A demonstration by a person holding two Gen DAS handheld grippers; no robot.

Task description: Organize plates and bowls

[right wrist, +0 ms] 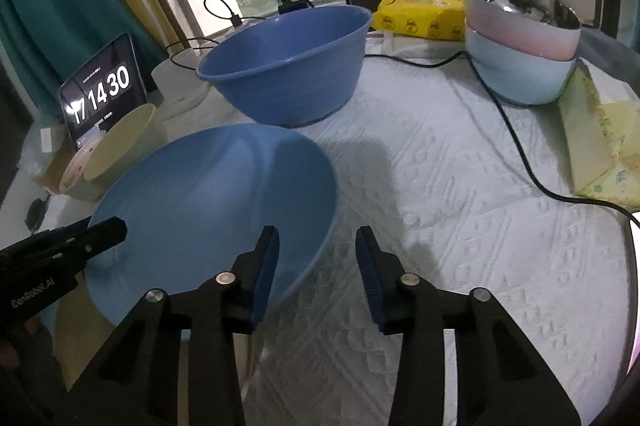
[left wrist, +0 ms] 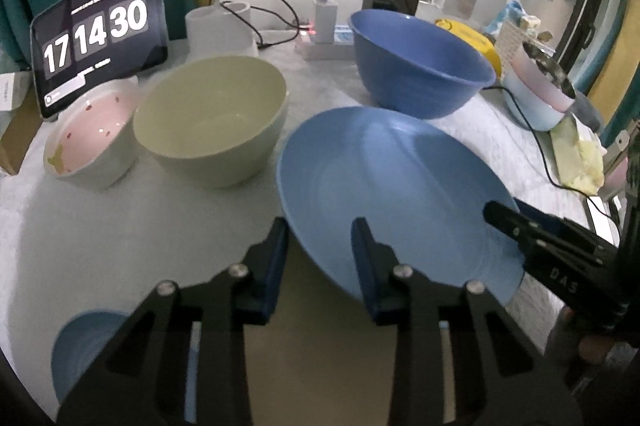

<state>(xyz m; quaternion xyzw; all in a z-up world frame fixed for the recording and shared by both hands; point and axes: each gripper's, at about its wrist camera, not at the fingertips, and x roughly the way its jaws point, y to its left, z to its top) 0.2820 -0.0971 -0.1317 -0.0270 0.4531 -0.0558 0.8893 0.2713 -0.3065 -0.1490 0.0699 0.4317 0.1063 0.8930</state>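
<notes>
A light blue bowl (left wrist: 396,194) (right wrist: 216,210) is tilted off the table between both grippers. My left gripper (left wrist: 320,246) is open, with the bowl's near rim between its fingers. My right gripper (right wrist: 318,254) is open, its jaws set over the bowl's opposite rim. A dark blue bowl (left wrist: 420,62) (right wrist: 288,62) stands behind. A pale green bowl (left wrist: 212,118) (right wrist: 124,146) and a pink-lined white bowl (left wrist: 92,134) stand to the left. A small light blue bowl (left wrist: 92,350) sits at the near left.
A tablet clock (left wrist: 96,34) stands at the back left. Stacked pink and pale blue bowls (right wrist: 520,46) with a metal insert sit at the back right. A black cable (right wrist: 520,154) crosses the white cloth (right wrist: 460,226). A yellow wipes pack (right wrist: 420,14) and folded yellow cloth (right wrist: 600,154) lie nearby.
</notes>
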